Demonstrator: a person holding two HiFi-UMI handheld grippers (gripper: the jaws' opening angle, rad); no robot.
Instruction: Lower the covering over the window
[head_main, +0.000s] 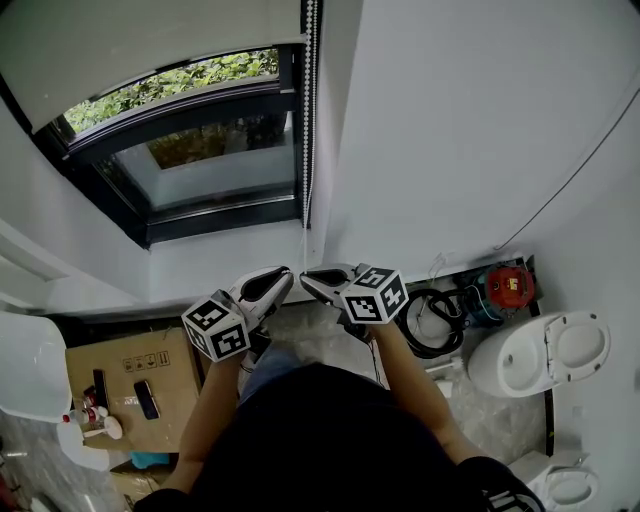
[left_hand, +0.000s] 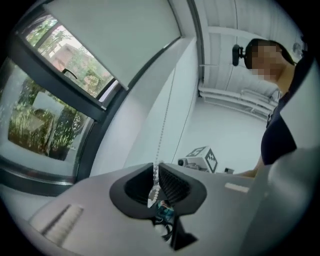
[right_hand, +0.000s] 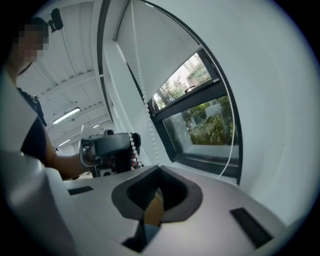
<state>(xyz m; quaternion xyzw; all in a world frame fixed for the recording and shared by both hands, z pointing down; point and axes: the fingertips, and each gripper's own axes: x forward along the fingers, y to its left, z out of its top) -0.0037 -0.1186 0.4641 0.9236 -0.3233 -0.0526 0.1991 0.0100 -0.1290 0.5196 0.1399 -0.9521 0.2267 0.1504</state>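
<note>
- Beside the window (head_main: 200, 160), the left gripper (left_hand: 155, 169) has its jaws clamped on the bead chain (left_hand: 161, 137).
- The right gripper (right_hand: 159, 168) has its jaws closed on nothing.
- The blind (head_main: 130, 40) covers the window's top.

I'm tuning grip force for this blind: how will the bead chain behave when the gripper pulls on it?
Likely floppy: the bead chain hangs as a thin limp line beside the window, so it should follow a pull. Its small round beads may slip, though the left gripper's ribbed pads are shut on them. Probably light, being so thin.
</note>
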